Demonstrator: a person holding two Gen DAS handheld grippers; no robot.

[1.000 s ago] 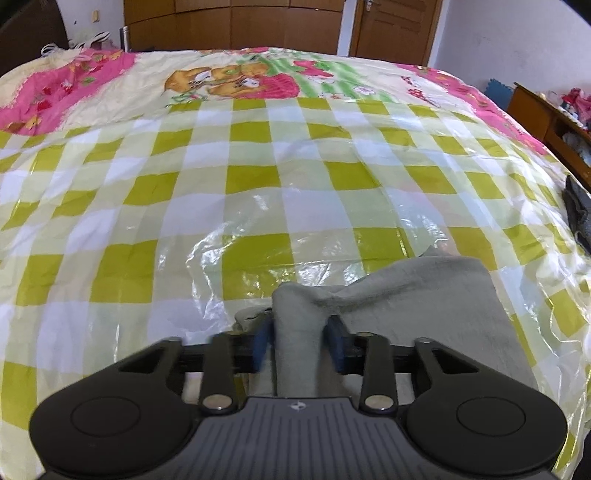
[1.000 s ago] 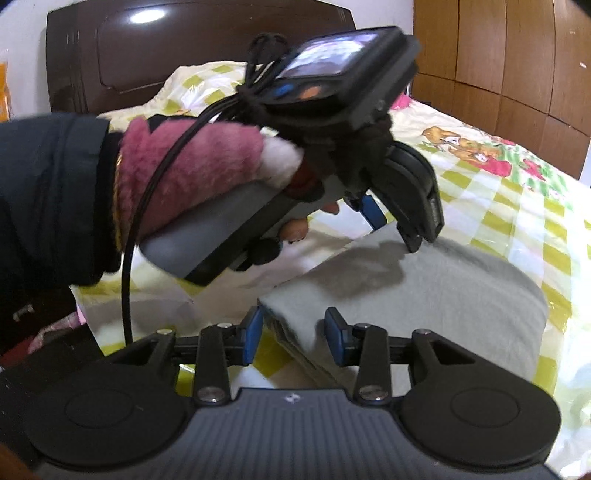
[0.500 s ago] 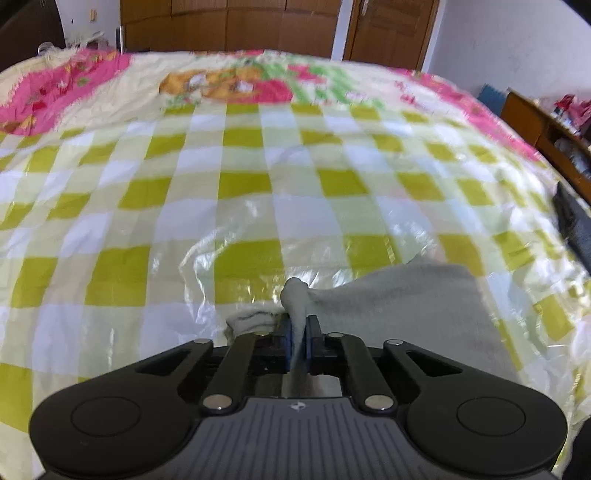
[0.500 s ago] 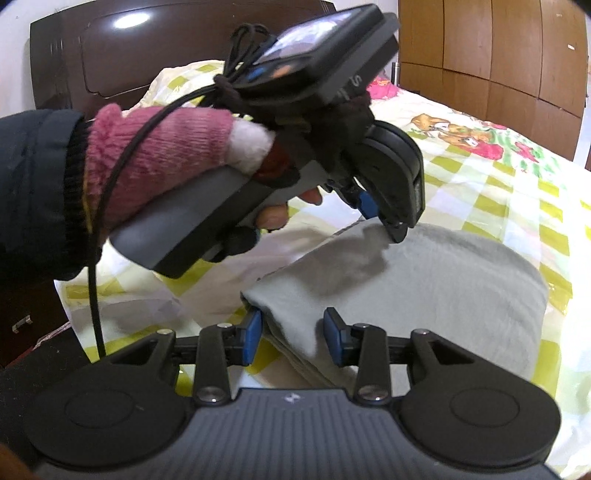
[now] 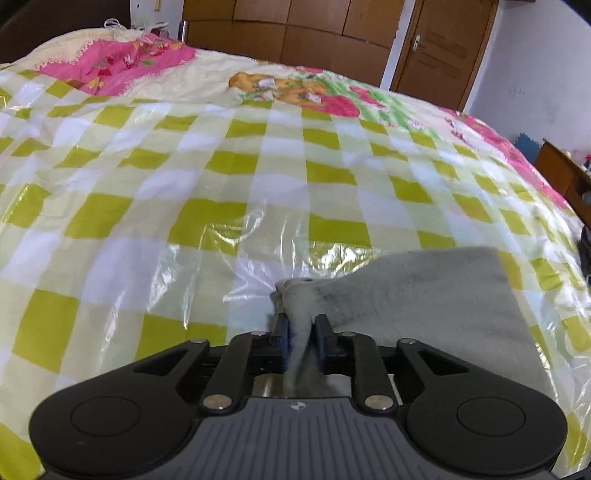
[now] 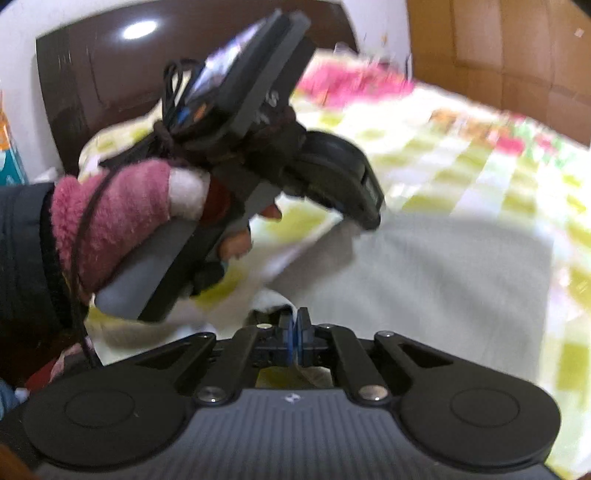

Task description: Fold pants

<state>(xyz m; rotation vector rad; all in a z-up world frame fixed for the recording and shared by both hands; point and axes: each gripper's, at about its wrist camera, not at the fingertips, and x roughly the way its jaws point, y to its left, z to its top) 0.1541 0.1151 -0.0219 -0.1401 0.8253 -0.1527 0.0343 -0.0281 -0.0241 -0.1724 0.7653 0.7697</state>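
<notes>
A home bedroom: wide bed (image 5: pixel 184 206) under a checked yellow-green cover printed with cartoon bears and strawberries, dark wooden headboard (image 6: pixel 96 74) against the wall, brown wooden wardrobe (image 5: pixel 295 33) and panelled door (image 5: pixel 447 51) behind.

Your black left gripper (image 5: pixel 302 334) with blue pads (image 5: pixel 283 338), silver screws, your pink fingerless glove (image 6: pixel 110 218), dark sleeve (image 6: pixel 26 254), black cable (image 6: pixel 79 266).

Grey pants (image 5: pixel 436 306), folded flat on bed, near corners pinched & lifted, edge bunched up
</notes>
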